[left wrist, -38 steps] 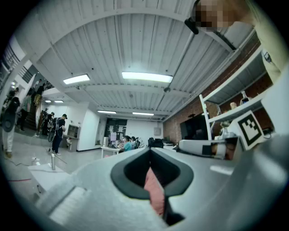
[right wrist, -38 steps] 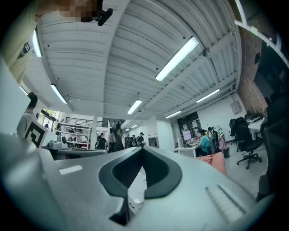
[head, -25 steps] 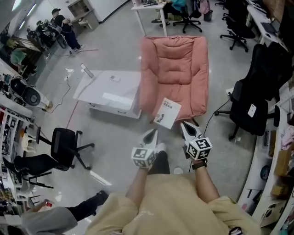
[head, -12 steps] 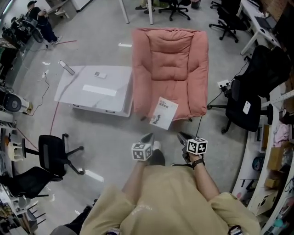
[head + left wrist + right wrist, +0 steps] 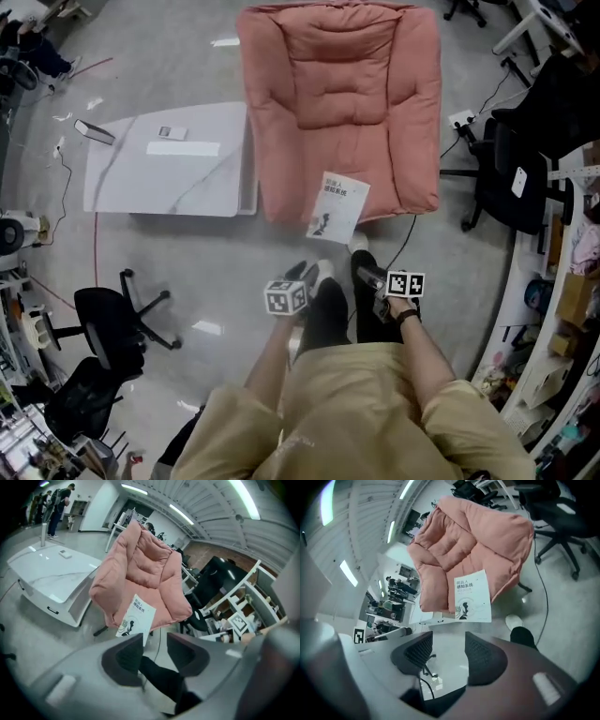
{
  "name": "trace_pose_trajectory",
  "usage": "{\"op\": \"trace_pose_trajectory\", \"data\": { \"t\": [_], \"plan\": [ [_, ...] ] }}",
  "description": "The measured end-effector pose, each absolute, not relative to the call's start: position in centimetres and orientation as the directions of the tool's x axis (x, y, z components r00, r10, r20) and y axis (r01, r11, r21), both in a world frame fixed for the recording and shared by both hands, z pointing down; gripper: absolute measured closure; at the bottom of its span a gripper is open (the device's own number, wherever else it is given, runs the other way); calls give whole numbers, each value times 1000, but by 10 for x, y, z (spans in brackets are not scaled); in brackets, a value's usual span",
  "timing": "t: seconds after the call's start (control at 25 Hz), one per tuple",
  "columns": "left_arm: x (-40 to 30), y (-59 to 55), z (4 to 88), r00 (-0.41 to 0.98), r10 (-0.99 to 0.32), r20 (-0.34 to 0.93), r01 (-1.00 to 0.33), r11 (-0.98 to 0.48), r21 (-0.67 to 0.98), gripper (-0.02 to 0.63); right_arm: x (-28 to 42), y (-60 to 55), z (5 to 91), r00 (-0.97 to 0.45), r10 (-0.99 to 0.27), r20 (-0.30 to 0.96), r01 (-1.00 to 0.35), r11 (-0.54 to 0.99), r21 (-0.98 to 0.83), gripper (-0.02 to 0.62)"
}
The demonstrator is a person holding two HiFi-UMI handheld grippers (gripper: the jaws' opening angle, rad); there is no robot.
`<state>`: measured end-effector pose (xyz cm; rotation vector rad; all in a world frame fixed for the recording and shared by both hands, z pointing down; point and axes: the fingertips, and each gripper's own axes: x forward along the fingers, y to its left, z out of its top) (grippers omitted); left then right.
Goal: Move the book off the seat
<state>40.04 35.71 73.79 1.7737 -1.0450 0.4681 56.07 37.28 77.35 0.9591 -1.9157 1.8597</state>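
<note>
Left gripper (image 5: 154, 642), jaws parted and just been opening, nothing between them, right gripper (image 5: 447, 642) likewise parted and empty, both short of white book (image 5: 338, 208), lying overhanging pink seat's (image 5: 342, 94) front edge, white table (image 5: 169, 173) beside seat.

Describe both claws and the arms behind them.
Each claw carries a white cube with black square markers. The left claw is pale grey with dark pads; the right claw is pale grey on one side, dark maroon on the other. Both have just been opening, nothing between the jaws. The person wears a short-sleeved tan shirt and a dark right wristband.
</note>
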Motion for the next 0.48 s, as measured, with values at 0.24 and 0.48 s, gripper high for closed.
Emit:
{"op": "trace_pose_trajectory", "data": {
  "t": [0.24,0.48],
  "plan": [
    [394,311,810,583,-482,654,-745,3,667,367,538,346,857,-811,-165,562,-561,-55,-826,328],
    [392,291,901,564,-448,694,-745,87,661,245,539,303,951,-829,-282,483,-465,-131,-875,247]
  ]
}}
